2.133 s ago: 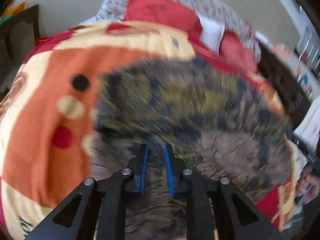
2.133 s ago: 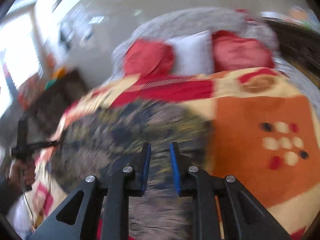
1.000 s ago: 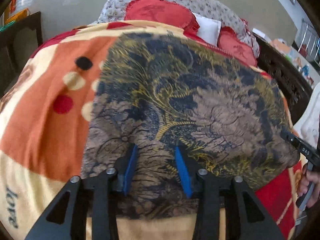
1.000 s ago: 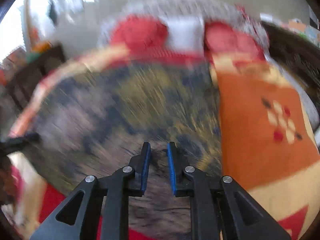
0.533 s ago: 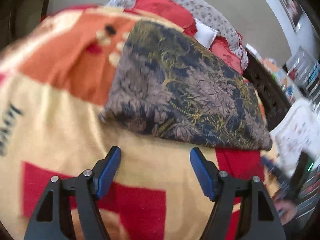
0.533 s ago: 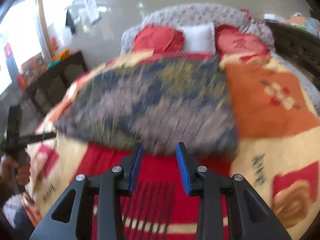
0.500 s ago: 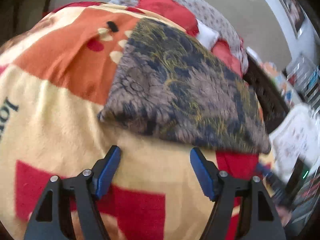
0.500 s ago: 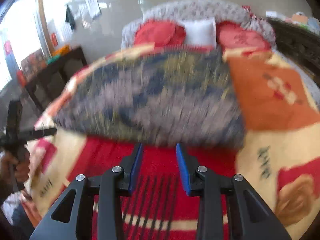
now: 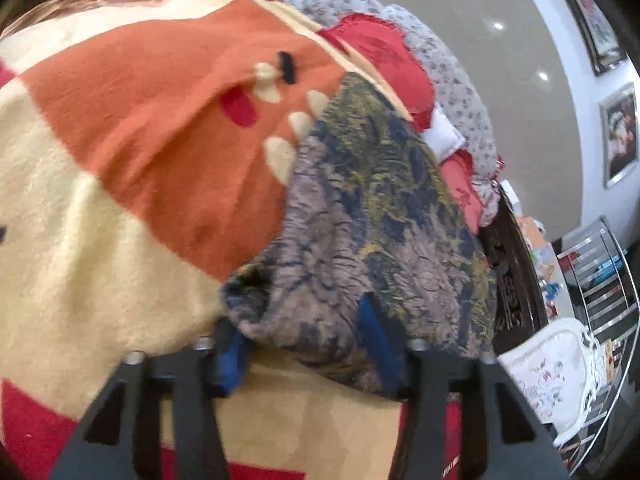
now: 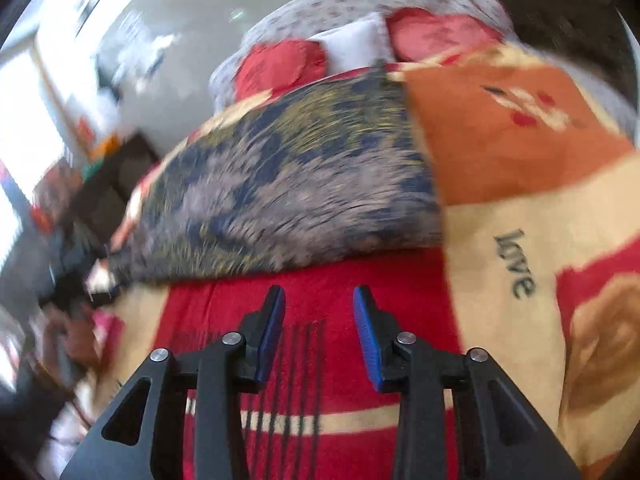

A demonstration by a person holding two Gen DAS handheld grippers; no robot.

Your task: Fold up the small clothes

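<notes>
the garment (image 9: 372,216), a soft crinkled cloth in grey-brown, navy and mustard print, lay folded into a rough rectangle on a fleecy blanket (image 9: 132,152) of orange, cream and red blocks; it ran from the centre of the left wrist view down to the lower middle, and filled the centre-left of the right wrist view (image 10: 288,184), smeared by motion blur. the left gripper (image 9: 308,344), black with blue pads, was closing its jaws around the near corner of the garment: cloth bulged between them and covered part of the left pad, but whether the pads pressed it was hard to tell. the right gripper (image 10: 318,320) was opening, its jaws part-spread with nothing between them, over a red patch of blanket just short of the garment's edge. red pillows (image 10: 280,64) and a white pillow (image 10: 356,46) sat in the upper centre. a blurred hand (image 10: 76,340) showed at lower left, cut off by the frame.
</notes>
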